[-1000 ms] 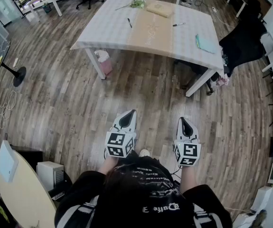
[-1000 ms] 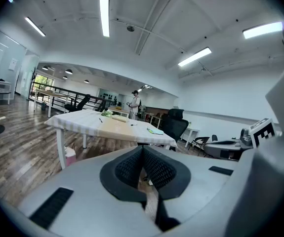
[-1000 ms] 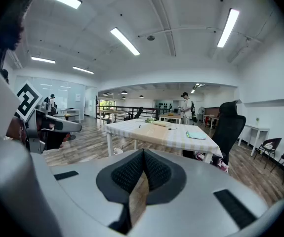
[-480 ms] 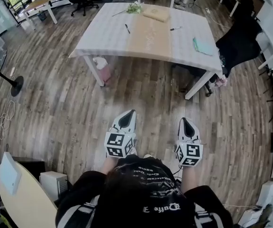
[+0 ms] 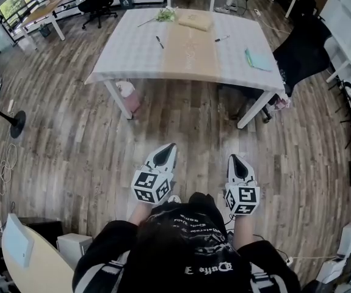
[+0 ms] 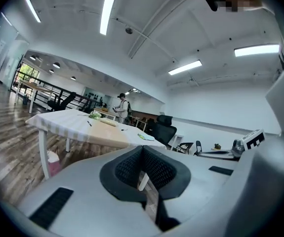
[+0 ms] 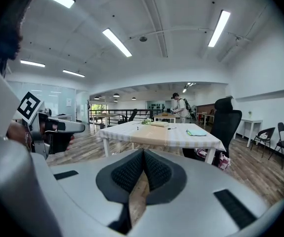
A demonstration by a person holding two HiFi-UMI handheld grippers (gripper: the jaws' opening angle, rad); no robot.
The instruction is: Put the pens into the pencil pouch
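Observation:
Two pens lie on the white table (image 5: 138, 54) ahead: one black pen (image 5: 160, 42) left of the tan runner, another pen (image 5: 222, 38) to its right. A tan pencil pouch (image 5: 193, 21) rests at the table's far side. My left gripper (image 5: 166, 149) and right gripper (image 5: 235, 160) are held side by side over the wooden floor, well short of the table, both shut and empty. In the left gripper view the gripper (image 6: 142, 154) has its jaws together, with the table (image 6: 77, 127) beyond. The right gripper (image 7: 142, 158) likewise faces the table (image 7: 161, 135).
A teal notebook (image 5: 257, 59) lies on the table's right side and a green plant sprig (image 5: 165, 15) at its far edge. A black office chair (image 5: 303, 50) stands right of the table. A pink bag (image 5: 130, 96) sits by the table leg. A person (image 7: 181, 107) stands far behind.
The table has come nearer and sits lower in the head view as I walk toward it. Both grippers stay shut, held in front of me.

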